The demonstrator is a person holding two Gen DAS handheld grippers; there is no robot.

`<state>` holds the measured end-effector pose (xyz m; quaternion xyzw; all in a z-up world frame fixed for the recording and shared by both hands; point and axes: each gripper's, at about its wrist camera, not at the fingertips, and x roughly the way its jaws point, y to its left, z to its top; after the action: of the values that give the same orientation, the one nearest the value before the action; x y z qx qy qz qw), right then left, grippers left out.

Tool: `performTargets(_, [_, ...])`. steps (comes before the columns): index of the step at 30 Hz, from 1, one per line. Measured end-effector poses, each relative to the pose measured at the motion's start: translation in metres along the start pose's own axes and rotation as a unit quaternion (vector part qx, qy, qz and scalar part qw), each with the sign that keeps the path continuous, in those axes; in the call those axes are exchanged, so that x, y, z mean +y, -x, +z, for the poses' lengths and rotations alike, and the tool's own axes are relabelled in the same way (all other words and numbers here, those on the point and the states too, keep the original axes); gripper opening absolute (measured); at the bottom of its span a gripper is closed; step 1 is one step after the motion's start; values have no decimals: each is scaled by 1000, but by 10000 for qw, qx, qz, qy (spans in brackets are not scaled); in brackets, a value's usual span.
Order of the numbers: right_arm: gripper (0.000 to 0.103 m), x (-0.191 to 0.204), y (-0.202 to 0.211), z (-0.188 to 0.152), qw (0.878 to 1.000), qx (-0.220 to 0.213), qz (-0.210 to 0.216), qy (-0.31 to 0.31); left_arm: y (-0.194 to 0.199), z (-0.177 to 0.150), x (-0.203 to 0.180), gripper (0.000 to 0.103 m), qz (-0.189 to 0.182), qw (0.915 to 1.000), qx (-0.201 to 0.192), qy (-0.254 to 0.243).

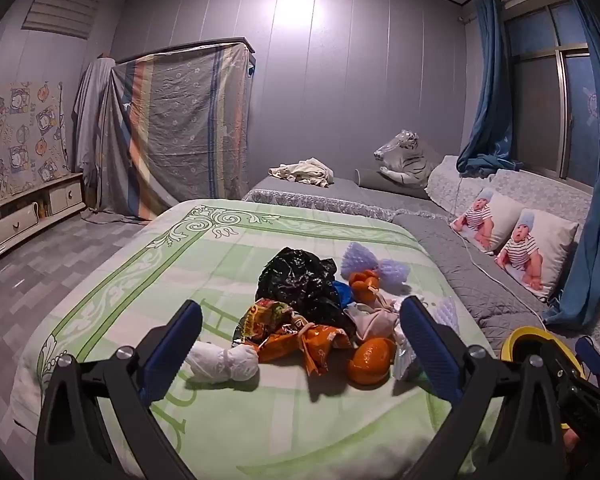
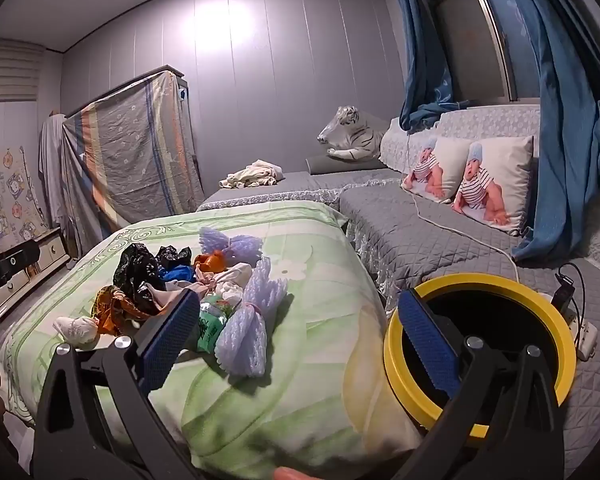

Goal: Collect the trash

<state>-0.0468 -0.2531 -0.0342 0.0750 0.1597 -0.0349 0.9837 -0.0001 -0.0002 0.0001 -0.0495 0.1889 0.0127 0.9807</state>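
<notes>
Left claw point(image 1: 300, 334) and right claw point(image 2: 298, 328) both gape wide, tilted slightly downward.

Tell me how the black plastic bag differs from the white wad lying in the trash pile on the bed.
The black plastic bag is dark, glossy and crinkled; the white wad is pale and matte. The bag is the bulkier and sits mid-pile, while the wad is a small tied bundle at the pile's near left edge. Both lie on the green quilt, held by neither gripper.

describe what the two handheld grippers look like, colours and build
Both look alike: the left gripper and right gripper have black plastic frames with triangular cutouts, silver screw heads at the pivots, and two flat fingers faced with textured blue pads. No sleeves or cables show.
</notes>
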Motion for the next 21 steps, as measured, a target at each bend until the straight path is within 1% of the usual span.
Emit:
performTargets(1, [95, 0, -1, 0, 10000, 53, -13, 6, 0, 0, 0, 96, 17, 10000, -8, -16])
performTargets(2, [95, 0, 0, 0, 10000, 41, -15, 2, 1, 0, 0, 96, -38, 10000, -28, 20])
performTargets(11, [95, -2, 1, 0, 10000, 18, 5, -32, -1, -2, -1, 96, -137, 9999, -23, -43])
performTargets(16, [95, 0, -1, 1, 10000, 23, 30, 19, -3, -2, 3, 96, -98, 9999, -43, -64])
performTargets(19, [95, 1, -1, -2, 10000, 31, 28, 15, 4, -3, -6, 96, -54, 9999, -88, -115])
performTargets(21, [95, 0, -1, -1, 10000, 38, 28, 10, 4, -2, -6, 96, -37, 9999, -68, -92])
